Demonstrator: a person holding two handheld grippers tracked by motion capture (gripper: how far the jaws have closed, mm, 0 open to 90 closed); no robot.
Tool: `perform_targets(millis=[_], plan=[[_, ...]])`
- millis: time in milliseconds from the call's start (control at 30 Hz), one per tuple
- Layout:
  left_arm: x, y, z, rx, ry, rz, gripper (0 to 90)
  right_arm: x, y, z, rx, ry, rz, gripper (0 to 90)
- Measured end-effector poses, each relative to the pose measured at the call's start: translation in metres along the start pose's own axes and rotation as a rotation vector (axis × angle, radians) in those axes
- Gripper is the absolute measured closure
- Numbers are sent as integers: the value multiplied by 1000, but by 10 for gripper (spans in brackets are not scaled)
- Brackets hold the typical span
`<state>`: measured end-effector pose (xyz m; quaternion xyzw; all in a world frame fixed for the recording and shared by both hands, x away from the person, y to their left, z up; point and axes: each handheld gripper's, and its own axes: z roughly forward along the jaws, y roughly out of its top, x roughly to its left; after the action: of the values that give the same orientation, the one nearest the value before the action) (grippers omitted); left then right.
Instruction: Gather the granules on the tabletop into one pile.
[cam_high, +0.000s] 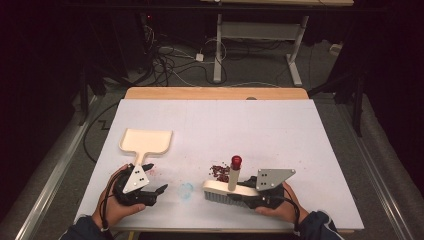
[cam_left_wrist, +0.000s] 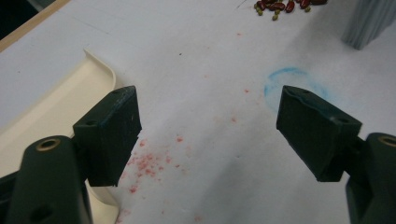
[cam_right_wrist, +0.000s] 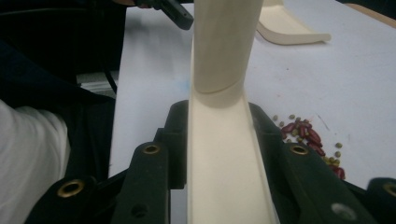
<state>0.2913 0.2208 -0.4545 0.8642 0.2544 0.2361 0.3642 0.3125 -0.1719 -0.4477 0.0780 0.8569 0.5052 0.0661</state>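
A cream dustpan (cam_high: 147, 141) lies flat at the left of the white table, its handle pointing toward me. My left gripper (cam_high: 156, 178) rests at that handle's end, open, with bare table between its jaws; in the left gripper view (cam_left_wrist: 210, 121) the dustpan (cam_left_wrist: 56, 100) lies just outside the left jaw. My right gripper (cam_high: 254, 194) is shut on the cream back of a brush (cam_high: 226, 190), whose upright handle ends in a red cap (cam_high: 236, 161). A small heap of red and green beans (cam_high: 218, 171) lies just beyond the brush. The right gripper view shows both jaws (cam_right_wrist: 219, 121) pressing the brush back (cam_right_wrist: 224, 172).
A faint blue ring (cam_high: 186, 190) is drawn on the table between the two grippers, and red specks (cam_left_wrist: 147, 161) dot the surface near the left gripper. The table's wooden far edge (cam_high: 215, 93) faces a floor with cables and a desk frame.
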Motion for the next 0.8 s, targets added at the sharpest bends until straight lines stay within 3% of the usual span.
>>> perform_targets(millis=[167, 300, 500, 667, 800], plan=[[-1, 0, 3, 12, -9, 8, 213, -25, 4, 10, -7, 14, -25, 671], [-1, 0, 3, 15, -10, 4, 214, -44, 8, 19, -27, 4, -6, 672], [-1, -2, 3, 19, -11, 1, 214, -49, 16, 20, -32, -15, -10, 672], [-1, -2, 2, 14, -6, 2, 214, -57, 26, 9, -55, -104, 5, 672], [-1, -1, 3, 20, -7, 3, 214, -70, 30, 3, -46, -227, 45, 672]])
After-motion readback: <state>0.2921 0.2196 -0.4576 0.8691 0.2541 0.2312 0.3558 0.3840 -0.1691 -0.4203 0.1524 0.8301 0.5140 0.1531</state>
